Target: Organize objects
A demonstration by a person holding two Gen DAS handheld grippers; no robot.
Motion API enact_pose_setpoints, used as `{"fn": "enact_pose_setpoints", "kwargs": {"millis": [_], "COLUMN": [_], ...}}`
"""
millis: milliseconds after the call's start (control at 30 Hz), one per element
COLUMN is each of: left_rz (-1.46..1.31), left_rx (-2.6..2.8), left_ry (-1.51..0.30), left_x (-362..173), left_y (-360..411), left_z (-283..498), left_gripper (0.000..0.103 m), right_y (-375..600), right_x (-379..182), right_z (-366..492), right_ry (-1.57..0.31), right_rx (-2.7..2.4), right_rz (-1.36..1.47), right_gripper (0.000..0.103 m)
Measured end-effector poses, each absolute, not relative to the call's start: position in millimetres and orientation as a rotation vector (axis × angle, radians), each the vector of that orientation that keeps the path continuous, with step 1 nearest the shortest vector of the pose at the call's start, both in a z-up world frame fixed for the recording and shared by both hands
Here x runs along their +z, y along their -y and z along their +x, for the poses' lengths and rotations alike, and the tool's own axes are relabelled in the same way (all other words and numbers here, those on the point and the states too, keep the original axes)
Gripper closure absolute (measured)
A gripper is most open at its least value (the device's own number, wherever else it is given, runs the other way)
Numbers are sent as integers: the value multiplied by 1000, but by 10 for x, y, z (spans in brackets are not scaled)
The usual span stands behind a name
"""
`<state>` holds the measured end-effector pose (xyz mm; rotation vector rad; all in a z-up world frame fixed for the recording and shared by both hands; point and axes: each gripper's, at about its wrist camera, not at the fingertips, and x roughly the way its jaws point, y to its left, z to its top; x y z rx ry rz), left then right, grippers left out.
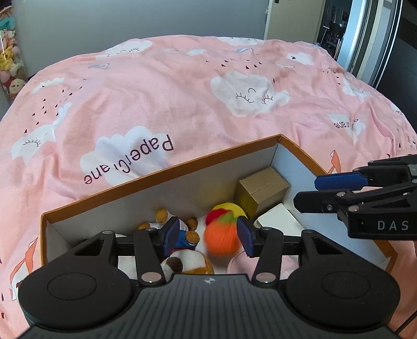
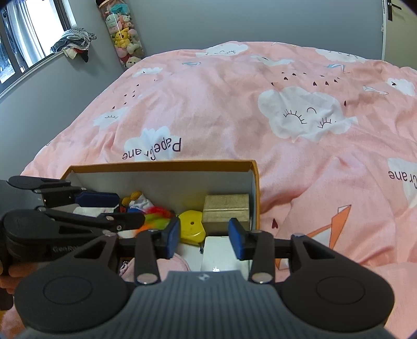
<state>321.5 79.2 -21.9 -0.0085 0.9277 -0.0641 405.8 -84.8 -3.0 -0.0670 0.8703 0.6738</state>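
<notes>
Right under us, our left gripper hangs over the box, fingers spread, the fuzzy orange ball blurred between them and apparently dropping free. Our right gripper hovers alongside, also parted, holding nothing. On the pink duvet we see nothing left loose. Inside the box lie a plush bear, brown carton, white box and yellow piece. We'd call this nearly finished.

a pink cloud-print bedspread covers the bed (lettering reads upside down), grey walls behind, daylit window at left.
</notes>
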Motion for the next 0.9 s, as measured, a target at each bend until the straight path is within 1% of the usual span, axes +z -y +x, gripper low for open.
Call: {"fn": "enact_pose_setpoints", "kwargs": {"millis": [167, 233, 467, 533, 667, 733, 800, 900], "left_rz": [-41, -56, -80, -77, -49, -42, -30, -8], "left_rx": [-41, -22, 88, 127, 189, 209, 241, 290], "left_ry": [-879, -848, -717, -681, -634, -606, -573, -521], "left_x": [-86, -3, 412, 533, 717, 800, 881, 993], "left_y": [-818, -825, -828, -804, -703, -649, -587, -488], "left_z": [3099, 3022, 2656, 2529, 2294, 2157, 2018, 1800], "left_gripper": [45, 46, 46, 46, 45, 45, 45, 45], "right_y": [898, 924, 1038, 1078, 1136, 1167, 1206, 1250], "right_x": [4, 32, 276, 380, 587, 693, 793, 915], "right_z": [3994, 3956, 3743, 3640, 3400, 3265, 3120, 2910], "right_ry": [-869, -863, -811, -785, -730, -702, -669, -625], "right_rx": [670, 668, 679, 689, 721, 738, 758, 783], "right_rz": [-65, -69, -72, -66, -61, -51, -33, -20], "right_gripper": [56, 52, 46, 40, 35, 28, 26, 15]}}
